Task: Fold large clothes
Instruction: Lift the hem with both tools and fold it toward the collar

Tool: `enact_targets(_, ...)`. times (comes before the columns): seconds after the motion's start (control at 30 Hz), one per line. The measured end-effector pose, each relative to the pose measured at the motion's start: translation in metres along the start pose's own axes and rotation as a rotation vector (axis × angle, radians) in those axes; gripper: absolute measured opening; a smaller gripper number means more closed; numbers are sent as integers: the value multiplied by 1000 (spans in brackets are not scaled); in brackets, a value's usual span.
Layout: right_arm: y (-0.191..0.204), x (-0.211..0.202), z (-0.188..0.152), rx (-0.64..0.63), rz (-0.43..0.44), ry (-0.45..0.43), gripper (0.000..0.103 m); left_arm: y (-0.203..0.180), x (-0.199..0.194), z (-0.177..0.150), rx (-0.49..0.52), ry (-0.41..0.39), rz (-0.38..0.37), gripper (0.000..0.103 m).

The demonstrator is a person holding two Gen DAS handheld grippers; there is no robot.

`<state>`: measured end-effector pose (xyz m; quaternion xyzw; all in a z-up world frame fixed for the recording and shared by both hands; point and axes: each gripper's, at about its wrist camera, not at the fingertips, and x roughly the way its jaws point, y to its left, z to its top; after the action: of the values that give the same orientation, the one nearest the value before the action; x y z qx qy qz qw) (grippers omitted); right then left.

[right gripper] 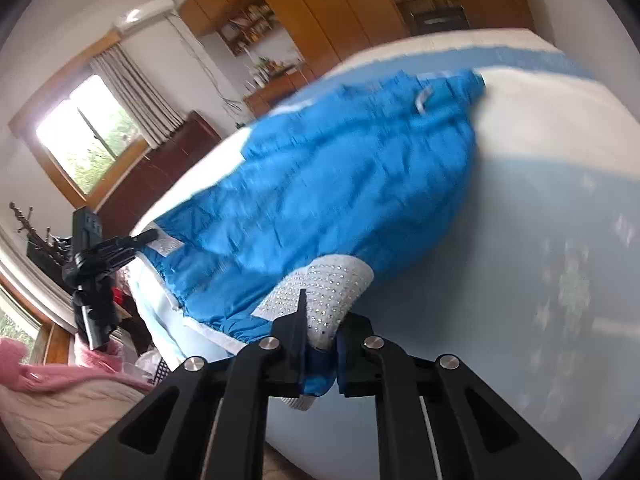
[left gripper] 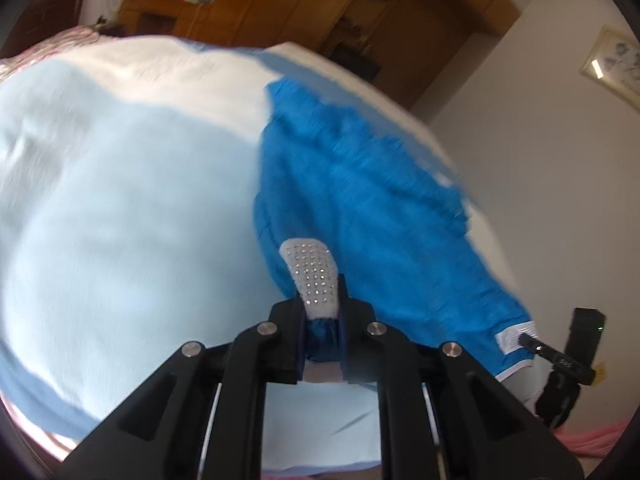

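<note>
Left wrist view: both grippers (left gripper: 322, 334) (right gripper: 320, 354) pinching the blue garment (left gripper: 360, 184) on a pale bedspread (left gripper: 120, 200) (wooden wardrobe (left gripper: 280, 4) behind).

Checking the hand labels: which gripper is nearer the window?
Left, likely. In the right wrist view the left gripper sits off toward the window side, shut on the hem of the blue garment; the right gripper holds the same garment farther from it.

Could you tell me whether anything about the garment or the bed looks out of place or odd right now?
Nothing stands out. The blue garment lies rumpled on the pale blue bed cover, with the left gripper and right gripper each shut on a studded cuff.
</note>
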<state>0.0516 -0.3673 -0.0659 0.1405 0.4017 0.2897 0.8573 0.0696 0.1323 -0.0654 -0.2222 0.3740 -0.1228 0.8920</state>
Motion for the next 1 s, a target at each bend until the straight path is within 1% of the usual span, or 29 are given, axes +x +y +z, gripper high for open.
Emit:
enact_targets(0.07, 4, -9, 16, -9, 5, -16, 10, -10, -1, 24, 14, -25, -45, 10)
enact_targets(0.2, 9, -24, 63, -36, 1, -56, 10, -33, 1, 65, 52, -65, -86, 10)
enact_targets(0.23, 8, -26, 74, -35, -3, -60, 10, -39, 5, 81, 62, -72, -97, 10)
enact_targets(0.4, -5, -27, 132, 2, 3, -60, 10, -57, 23, 132, 56, -95, -141, 10)
enact_targets(0.47, -13, -25, 158, 25, 3, -63, 10, -64, 38, 155, 53, -107, -152, 10)
enact_targets(0.57, -26, -14, 197, 57, -11, -67, 10, -72, 64, 191, 46, -123, -144, 10)
enact_targets(0.67, -39, 2, 228, 83, -20, -61, 10, -75, 94, 221, 40, -127, -131, 10)
enact_targets(0.7, -44, 6, 234, 92, -20, -57, 10, -77, 107, 231, 39, -125, -124, 10)
enact_targets(0.77, -58, 19, 253, 116, -27, -45, 10, -76, 123, 245, 37, -115, -113, 10)
enact_targets(0.9, -82, 42, 277, 161, -28, -21, 10, -74, 166, 272, 28, -82, -79, 10)
enact_targets(1.0, -106, 69, 294, 198, -32, 10, 10, -68, 194, 285, 17, -52, -55, 10)
